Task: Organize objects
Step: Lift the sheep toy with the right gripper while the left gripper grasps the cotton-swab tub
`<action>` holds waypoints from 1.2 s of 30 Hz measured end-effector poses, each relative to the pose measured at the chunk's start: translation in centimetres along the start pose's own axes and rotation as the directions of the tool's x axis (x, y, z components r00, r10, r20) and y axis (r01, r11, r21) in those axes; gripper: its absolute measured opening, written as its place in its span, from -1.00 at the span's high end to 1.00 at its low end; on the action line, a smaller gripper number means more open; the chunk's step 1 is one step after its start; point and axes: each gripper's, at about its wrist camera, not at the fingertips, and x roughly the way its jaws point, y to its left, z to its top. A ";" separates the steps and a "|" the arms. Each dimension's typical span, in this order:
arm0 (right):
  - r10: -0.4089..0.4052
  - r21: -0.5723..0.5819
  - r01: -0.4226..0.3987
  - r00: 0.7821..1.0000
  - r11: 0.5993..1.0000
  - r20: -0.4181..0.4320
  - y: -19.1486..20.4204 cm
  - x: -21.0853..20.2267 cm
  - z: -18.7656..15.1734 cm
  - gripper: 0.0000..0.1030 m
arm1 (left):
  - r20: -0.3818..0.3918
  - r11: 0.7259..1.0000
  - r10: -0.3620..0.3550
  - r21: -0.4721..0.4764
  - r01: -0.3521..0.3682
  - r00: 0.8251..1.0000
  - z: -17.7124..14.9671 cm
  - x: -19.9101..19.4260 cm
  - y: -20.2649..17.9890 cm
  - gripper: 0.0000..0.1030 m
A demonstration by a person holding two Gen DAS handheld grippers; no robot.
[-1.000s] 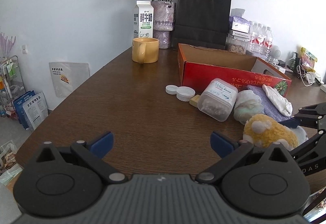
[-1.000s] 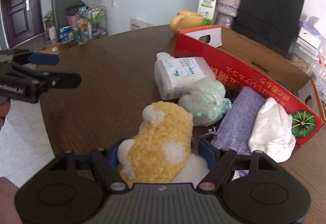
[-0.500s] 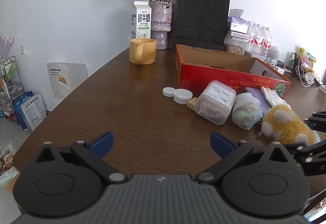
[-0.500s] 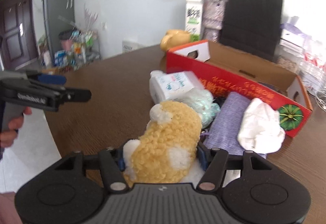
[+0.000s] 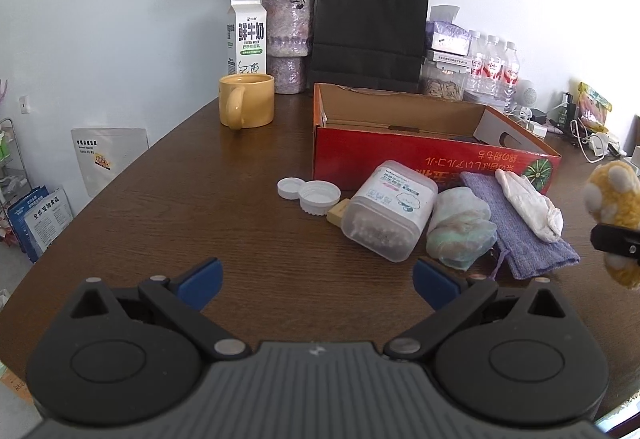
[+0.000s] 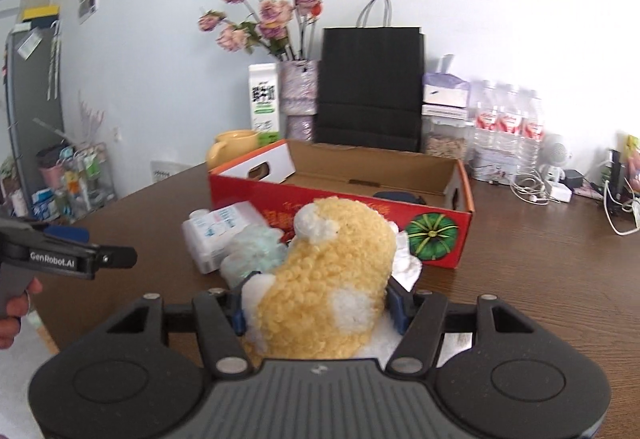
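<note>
Yellow, curly-piled and patched with white, the fluffy plush toy [image 6: 324, 279] sits clamped between the blue pads of the right claw [image 6: 318, 309], lifted clear of the dark wood-grain table [image 5: 200, 207]; the jaws have just been closing on it, and the fleece bulges out above the pads. At twelve o'clock from the toy stands the long red cardboard box [image 6: 400, 183], open-topped, its plain brown inside mostly bare (a dark shape lies near the front wall).

From the left wrist view the left claw [image 5: 318, 279] is released, its blue pads spread wide with only table between them. At one o'clock from it lies a row of things: a clear ribbed plastic tub of cotton swabs [image 5: 388, 215] on its side, a crumpled pale-green mesh bundle [image 5: 460, 227] touching the tub, a flat lilac knitted cloth [image 5: 520, 239] and a wrinkled white glove [image 5: 528, 207] draped on that cloth. Two round white screw caps [image 5: 310, 193] rest at eleven o'clock of the tub.
</note>
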 end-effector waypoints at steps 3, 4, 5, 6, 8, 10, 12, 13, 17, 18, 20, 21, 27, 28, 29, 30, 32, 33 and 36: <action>-0.018 0.026 0.017 1.000 1.000 0.009 -1.0 0.6 0.1 -0.17 | 0.004 1.000 0.015 0.008 -0.015 1.000 0.7 1.2 -0.5 -1.00; -0.024 0.030 0.024 1.000 0.999 0.011 -1.2 0.8 0.1 -0.17 | 0.009 1.000 0.014 0.013 -0.014 1.000 1.0 1.6 -0.7 -1.00; -0.028 0.033 0.028 1.000 0.999 0.012 -1.5 0.9 0.1 -0.17 | 0.012 1.000 0.016 0.023 -0.016 1.000 1.4 1.9 -0.9 -1.00; -0.030 0.037 0.030 0.999 0.999 0.013 -1.7 1.1 0.1 -0.17 | 0.015 0.999 0.020 0.034 -0.021 1.000 1.7 2.3 -1.1 -1.00; -0.033 0.046 0.032 0.999 0.998 0.014 -2.1 1.4 0.1 -0.17 | 0.024 0.998 0.023 0.065 -0.024 0.999 2.5 3.3 -1.9 -1.00; -0.035 0.052 0.035 0.999 0.998 0.015 -2.4 1.7 0.2 -0.17 | 0.024 0.995 0.023 0.095 -0.025 0.999 3.1 4.3 -2.6 -1.00; -0.037 0.058 0.036 0.999 0.998 0.015 -2.7 2.1 0.3 -0.17 | 0.015 0.992 0.033 0.123 -0.034 0.999 3.6 5.4 -3.4 -1.00; -0.037 0.060 0.036 0.999 0.998 0.014 -2.9 2.3 0.4 -0.17 | 0.009 0.990 0.030 0.138 -0.031 1.000 3.8 6.0 -3.8 -1.00; -0.038 0.066 0.037 0.999 0.997 0.011 -3.4 3.0 0.6 -0.17 | -0.005 0.984 0.024 0.175 -0.023 1.000 4.0 7.7 -4.9 -1.00; -0.038 0.068 0.037 0.999 0.997 0.010 -3.6 3.1 0.6 -0.17 | -0.009 0.983 0.021 0.182 -0.019 1.000 4.0 8.0 -5.1 -1.00; -0.038 0.071 0.037 0.999 0.997 0.008 -3.9 3.4 0.7 -0.17 | -0.022 0.981 0.013 0.191 -0.009 1.000 4.1 8.7 -5.3 -1.00; -0.038 0.072 0.037 0.999 0.997 0.007 -4.0 3.6 0.7 -0.17 | -0.027 0.981 0.007 0.193 -0.002 1.000 4.1 9.0 -5.4 -1.00; -0.034 0.083 0.034 0.999 0.996 -0.002 -4.5 4.4 0.6 -0.18 | -0.032 0.978 -0.019 0.206 0.026 0.999 4.1 9.9 -5.5 -1.00; -0.032 0.085 0.033 0.999 0.996 -0.004 -4.6 4.5 0.5 -0.18 | -0.036 0.978 -0.025 0.205 0.032 0.999 4.1 10.1 -5.5 -1.00; -0.031 0.086 0.031 1.000 0.996 -0.006 -4.6 4.6 0.5 -0.18 | -0.040 0.978 -0.028 0.205 0.036 0.999 4.1 10.3 -5.5 -1.00; -0.029 0.087 0.030 1.000 0.996 -0.008 -4.6 4.7 0.5 -0.18 | -0.041 0.978 -0.030 0.207 0.038 0.999 4.1 10.4 -5.5 -1.00; -0.030 0.089 0.030 0.999 0.996 -0.012 -4.7 4.9 0.4 -0.18 | -0.038 0.976 -0.033 0.216 0.040 0.999 4.0 10.5 -5.6 -1.00; -0.030 0.091 0.031 0.999 0.995 -0.013 -4.7 5.0 0.4 -0.18 | -0.037 0.974 -0.035 0.224 0.042 0.999 3.9 10.5 -5.7 -0.98; -0.030 0.094 0.032 0.999 0.995 -0.017 -4.8 5.1 0.4 -0.18 | -0.044 0.966 -0.067 0.247 0.076 0.997 3.7 10.6 -5.8 -0.71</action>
